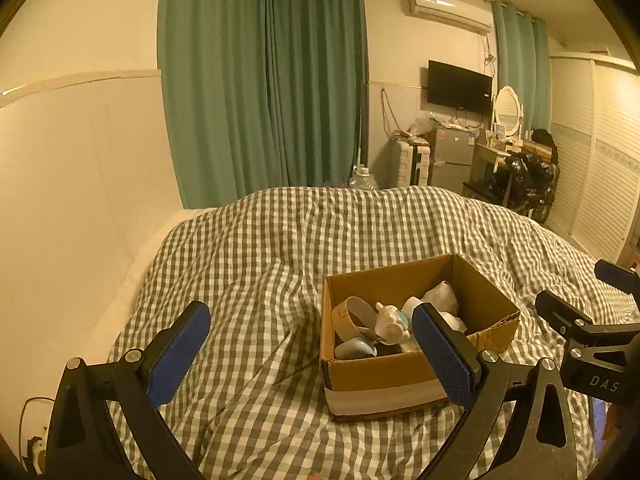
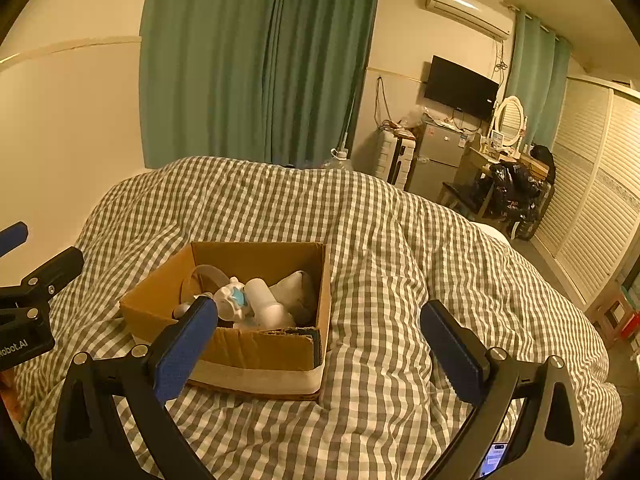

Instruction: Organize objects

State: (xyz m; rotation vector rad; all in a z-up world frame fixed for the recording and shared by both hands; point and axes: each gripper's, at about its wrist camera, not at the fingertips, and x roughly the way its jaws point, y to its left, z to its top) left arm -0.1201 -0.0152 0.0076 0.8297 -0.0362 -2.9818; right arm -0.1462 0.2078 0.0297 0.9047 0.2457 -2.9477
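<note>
Both claws, left claw (image 1: 310,354) and right claw (image 2: 320,350), wide and empty above checked duvet (image 1: 248,248) (cardboard box (image 1: 384,376) between them).

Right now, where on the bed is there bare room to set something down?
Bare checked duvet lies left of the cardboard box, toward the wall, and right of it toward the wardrobe. The box itself is crowded.

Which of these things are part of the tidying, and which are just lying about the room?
Part of the job:
open brown cardboard box on the checked quilt
white toy figure with blue patch
white plastic bottle

Just there:
green curtains
black wall television
white air conditioner
</note>
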